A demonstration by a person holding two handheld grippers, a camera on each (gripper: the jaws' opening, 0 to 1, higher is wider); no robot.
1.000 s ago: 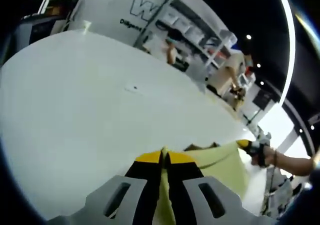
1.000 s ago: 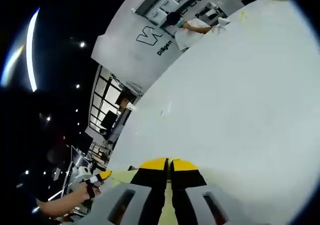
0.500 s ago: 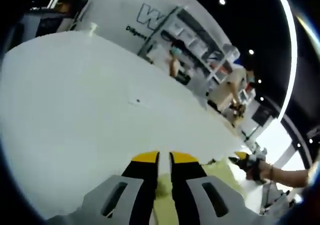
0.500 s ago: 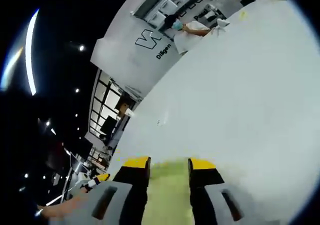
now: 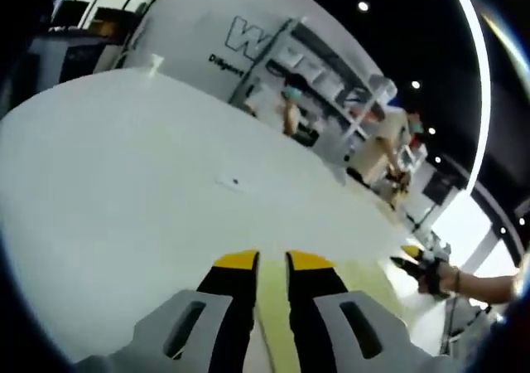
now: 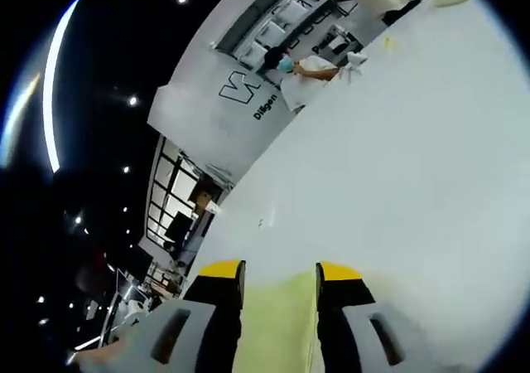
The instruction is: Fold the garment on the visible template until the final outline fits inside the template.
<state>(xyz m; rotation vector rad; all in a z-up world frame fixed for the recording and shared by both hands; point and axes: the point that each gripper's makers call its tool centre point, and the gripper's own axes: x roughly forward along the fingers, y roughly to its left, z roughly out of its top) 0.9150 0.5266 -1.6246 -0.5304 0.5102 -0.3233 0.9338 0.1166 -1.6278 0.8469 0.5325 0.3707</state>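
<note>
**Garment flat on white table, both my grippers parted above it**

Left gripper view: garment (image 5: pixel 277 323), pale yellow-green, lies on the white table (image 5: pixel 124 191) directly under my left gripper (image 5: pixel 272 261). The jaws stand parted with a narrow gap; the cloth shows through that gap and is not pinched. A further stretch of the same cloth runs off to the right of the jaws, flat on the table. At the right edge my right gripper (image 5: pixel 411 259) comes in, yellow-tipped, held by a hand (image 5: pixel 435 275) at the far end of the cloth; whether it touches the fabric cannot be told from here. A small dark mark (image 5: pixel 235 181) sits on the table well beyond my jaws. Shelving (image 5: pixel 331 75) and people stand past the table's far edge.

Right gripper view: my right gripper (image 6: pixel 280 270) has its jaws wide apart, nothing between them clamped. The garment (image 6: pixel 277 323) fills the gap and lies on the table (image 6: pixel 397 157) below. No template outline can be made out.
</note>
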